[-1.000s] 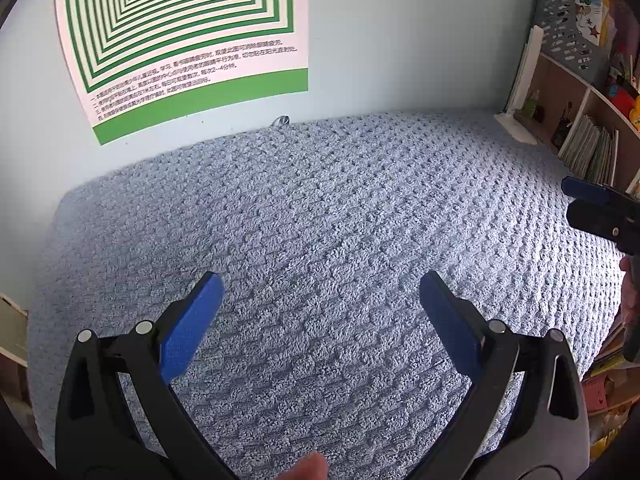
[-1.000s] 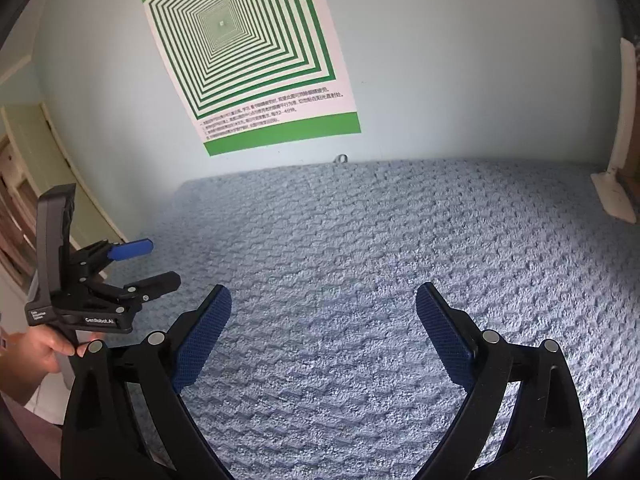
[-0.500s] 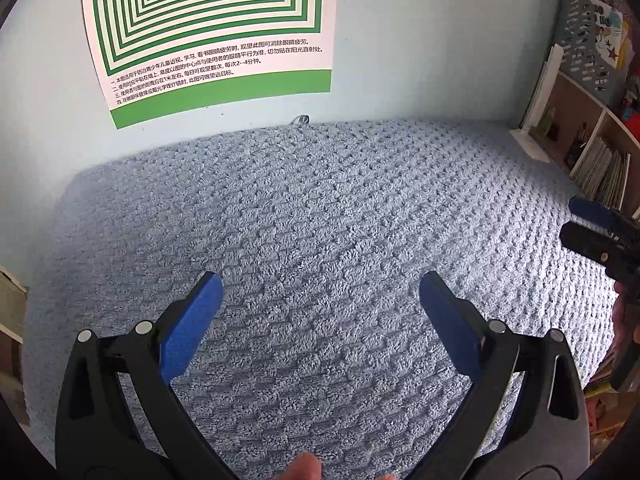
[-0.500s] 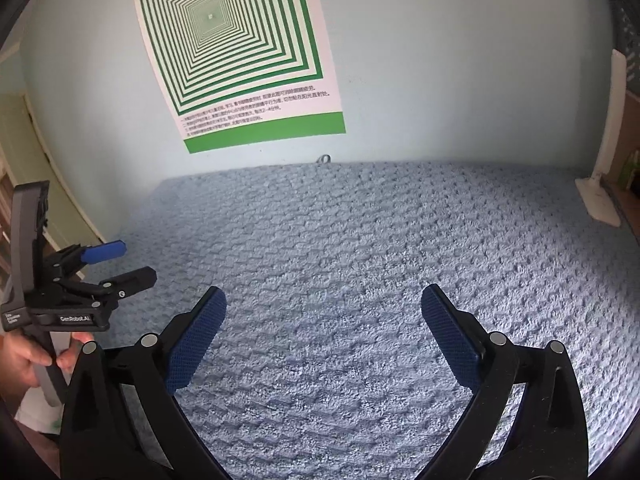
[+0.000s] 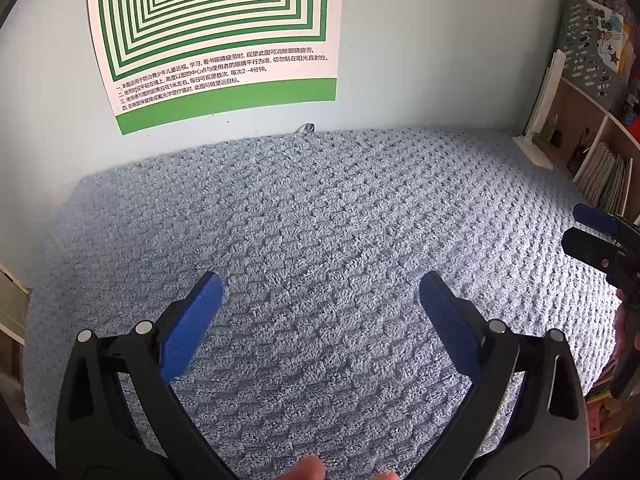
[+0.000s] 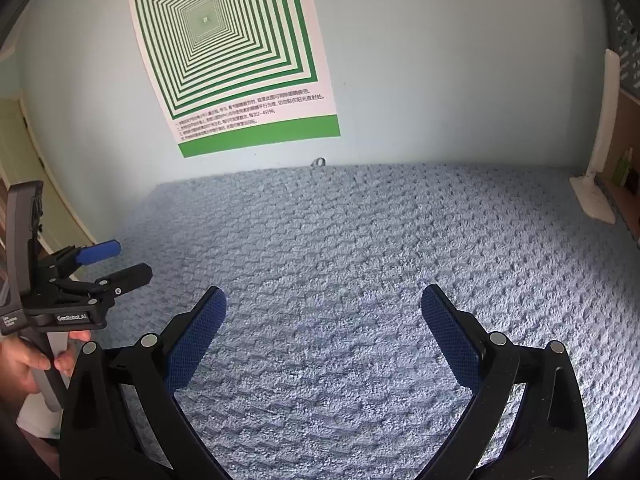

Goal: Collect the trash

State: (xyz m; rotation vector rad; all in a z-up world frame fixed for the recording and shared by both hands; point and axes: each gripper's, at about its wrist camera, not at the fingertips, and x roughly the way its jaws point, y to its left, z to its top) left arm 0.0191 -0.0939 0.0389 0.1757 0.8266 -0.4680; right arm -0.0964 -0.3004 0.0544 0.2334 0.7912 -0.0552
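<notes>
No trash shows anywhere on the blue textured mat [image 5: 320, 220] (its far edge meets the wall). The left gripper [image 5: 320, 300] and right gripper [image 6: 323, 312] both hover level above it, jaws spread wide, holding nothing.

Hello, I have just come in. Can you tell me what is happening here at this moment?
A person holds two handheld grippers above a blue textured blanket. The left gripper and the right gripper both hang open and hold nothing. No trash shows on the blanket in either view, so collecting has not begun. A green-and-white square-pattern poster hangs on the wall behind, a white lamp stands at the right edge, and a bookshelf stands to the right.
</notes>
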